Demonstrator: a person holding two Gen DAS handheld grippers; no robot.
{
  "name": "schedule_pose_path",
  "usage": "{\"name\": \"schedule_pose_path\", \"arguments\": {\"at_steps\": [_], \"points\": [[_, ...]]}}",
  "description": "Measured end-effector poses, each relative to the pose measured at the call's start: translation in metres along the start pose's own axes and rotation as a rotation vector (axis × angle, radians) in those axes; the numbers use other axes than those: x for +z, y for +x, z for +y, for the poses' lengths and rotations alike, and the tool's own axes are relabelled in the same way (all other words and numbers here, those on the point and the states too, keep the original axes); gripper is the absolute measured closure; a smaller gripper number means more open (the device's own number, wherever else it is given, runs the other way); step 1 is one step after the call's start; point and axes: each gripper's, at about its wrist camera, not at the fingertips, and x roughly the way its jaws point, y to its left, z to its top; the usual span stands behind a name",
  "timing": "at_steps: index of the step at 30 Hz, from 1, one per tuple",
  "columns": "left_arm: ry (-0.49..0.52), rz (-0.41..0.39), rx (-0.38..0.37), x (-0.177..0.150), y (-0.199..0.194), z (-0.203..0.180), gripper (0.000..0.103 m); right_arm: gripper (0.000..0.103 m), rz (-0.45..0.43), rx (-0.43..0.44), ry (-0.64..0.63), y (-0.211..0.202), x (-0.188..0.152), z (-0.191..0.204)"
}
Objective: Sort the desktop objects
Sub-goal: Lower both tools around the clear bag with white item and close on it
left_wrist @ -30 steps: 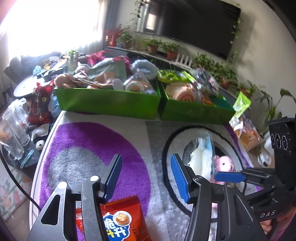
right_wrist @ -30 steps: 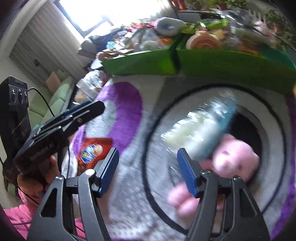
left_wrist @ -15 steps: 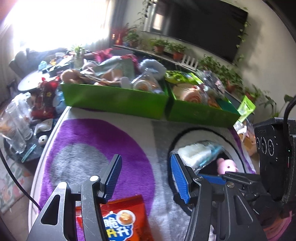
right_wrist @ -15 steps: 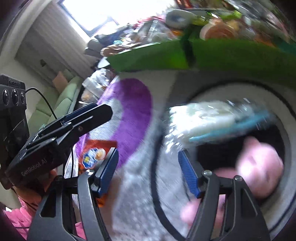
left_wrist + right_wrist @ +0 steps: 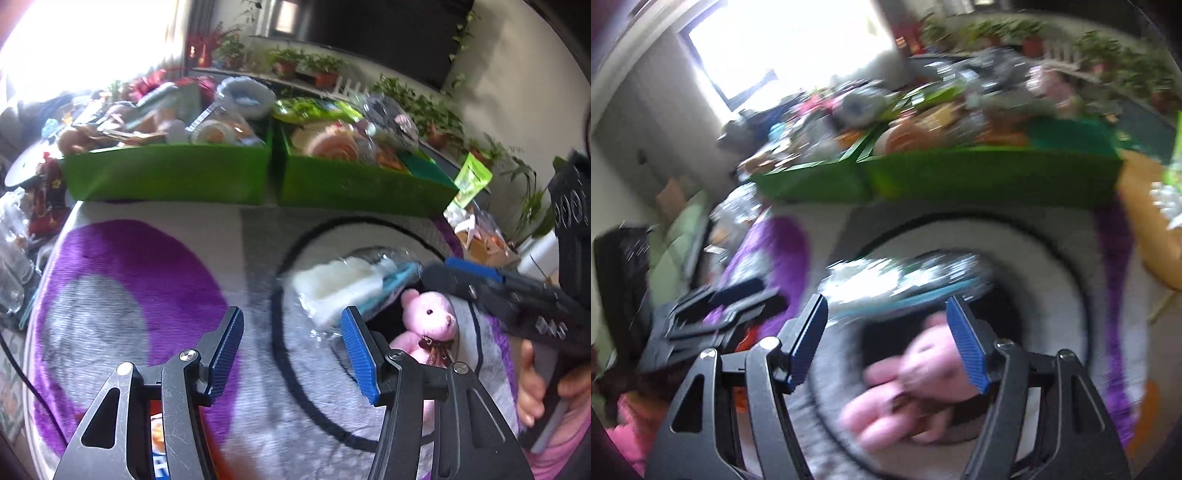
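Packet (image 5: 343,291): clear-wrapped, white, lying on the desk (image 5: 258,236); long axis slants from lower left up to right.
Bear (image 5: 428,325): just beside it, head toward packet.
Left hand-held gripper (image 5: 291,343): released, empty.
Right hand-held gripper (image 5: 886,336): released, empty.

A dark television (image 5: 369,33) hung on the far wall above a row of potted plants (image 5: 306,66). A bright window (image 5: 790,48) glared at the left, near a pale green sofa (image 5: 683,236). Clear glasses (image 5: 11,266) stood beside the counter's left edge.
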Motion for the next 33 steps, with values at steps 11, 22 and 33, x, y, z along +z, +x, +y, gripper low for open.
{"name": "schedule_pose_path", "arguments": {"at_steps": [11, 22, 33], "points": [[-0.015, 0.039, 0.027, 0.006, 0.022, -0.003, 0.047, 0.035, 0.059, -0.004, 0.002, 0.029, 0.011, -0.022], [0.037, 0.067, 0.005, 0.009, 0.042, -0.015, 0.054, 0.037, 0.102, 0.009, -0.1, 0.048, 0.005, -0.012], [0.032, 0.101, -0.008, 0.006, 0.043, -0.014, 0.062, 0.038, 0.106, -0.01, -0.1, 0.053, 0.004, -0.016]]}}
